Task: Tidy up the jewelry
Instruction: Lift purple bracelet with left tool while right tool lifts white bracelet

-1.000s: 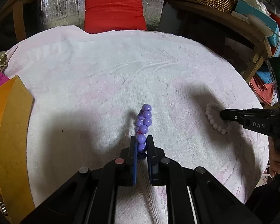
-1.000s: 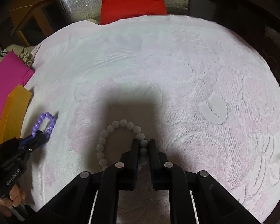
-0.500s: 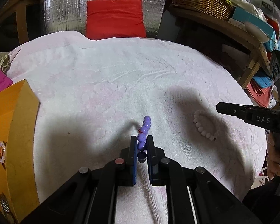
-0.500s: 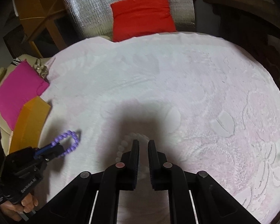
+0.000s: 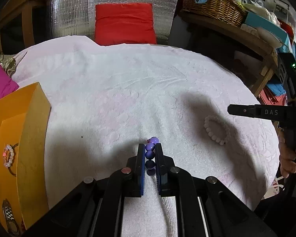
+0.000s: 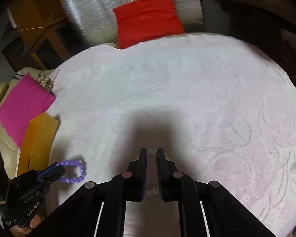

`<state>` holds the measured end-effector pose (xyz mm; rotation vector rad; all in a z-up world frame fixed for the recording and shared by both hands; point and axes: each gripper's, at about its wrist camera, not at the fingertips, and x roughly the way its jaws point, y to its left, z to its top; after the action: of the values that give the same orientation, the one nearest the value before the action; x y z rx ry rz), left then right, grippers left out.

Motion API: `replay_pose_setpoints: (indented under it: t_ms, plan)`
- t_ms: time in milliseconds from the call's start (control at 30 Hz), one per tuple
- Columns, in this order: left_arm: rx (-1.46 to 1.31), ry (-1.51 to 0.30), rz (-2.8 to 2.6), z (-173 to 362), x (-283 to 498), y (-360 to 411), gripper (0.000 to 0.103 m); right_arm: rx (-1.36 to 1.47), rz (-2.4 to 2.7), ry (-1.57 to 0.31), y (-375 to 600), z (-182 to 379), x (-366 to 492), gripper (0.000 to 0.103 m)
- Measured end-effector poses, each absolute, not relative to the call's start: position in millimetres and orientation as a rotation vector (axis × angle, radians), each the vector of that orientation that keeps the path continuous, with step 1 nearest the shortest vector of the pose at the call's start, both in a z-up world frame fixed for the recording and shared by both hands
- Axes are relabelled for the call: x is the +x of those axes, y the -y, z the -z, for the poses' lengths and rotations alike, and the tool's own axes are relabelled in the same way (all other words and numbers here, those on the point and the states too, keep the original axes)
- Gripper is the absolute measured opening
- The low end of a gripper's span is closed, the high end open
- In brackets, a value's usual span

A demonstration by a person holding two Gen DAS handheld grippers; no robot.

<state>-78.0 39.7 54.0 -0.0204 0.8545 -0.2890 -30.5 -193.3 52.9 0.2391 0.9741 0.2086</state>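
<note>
A purple bead bracelet (image 5: 150, 148) hangs from my left gripper (image 5: 150, 146), which is shut on it above the white towel (image 5: 128, 90). In the right wrist view the purple bracelet (image 6: 77, 170) dangles as a loop from the left gripper (image 6: 59, 167). A white bead bracelet (image 5: 217, 130) lies flat on the towel. My right gripper (image 5: 229, 109) hovers just above and beside it, shut, with nothing in it. In its own view the right gripper (image 6: 152, 151) hides most of that bracelet. An orange box (image 5: 35, 130) stands at the left, with a pale bead bracelet (image 5: 8, 156) and a watch (image 5: 9, 217) inside.
A magenta cloth (image 6: 23, 106) lies beyond the orange box (image 6: 39, 136). A red cushion (image 5: 124, 23) leans on silver foil at the back. A wooden shelf with a wicker basket (image 5: 213, 6) stands at the right. A person's hand (image 5: 288, 158) holds the right gripper's handle.
My left gripper has risen and drifted toward the orange box with the purple bracelet. My right gripper has lifted and tilted away from the white bracelet, which stays on the towel.
</note>
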Motion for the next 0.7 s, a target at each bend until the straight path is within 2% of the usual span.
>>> replay_pose_setpoints:
  t_ms: [133, 333, 400, 533, 700]
  plan:
    - [-0.014, -0.857, 0.294, -52.9, -77.2, -35.7, 0.01, 0.229, -0.188, -1.028, 196.7, -40.6, -25.4, 0.018]
    - [-0.007, -0.878, 0.295, -47.8, -74.8, -31.0, 0.01, 0.101, -0.165, -1.097, 176.2, -21.1, -22.5, 0.018]
    - [-0.002, -0.883, 0.296, -45.9, -74.0, -30.7, 0.01, 0.032, -0.157, -1.065, 167.6, -19.8, -24.2, 0.019]
    - [-0.009, -0.88, 0.285, -45.6, -73.4, -32.3, 0.01, -0.058, -0.145, -1.021, 155.7, -20.9, -30.0, 0.011]
    - [-0.015, -0.848, 0.279, -52.6, -76.4, -33.9, 0.01, -0.061, -0.138, -0.961, 150.3, -31.0, -35.4, 0.011]
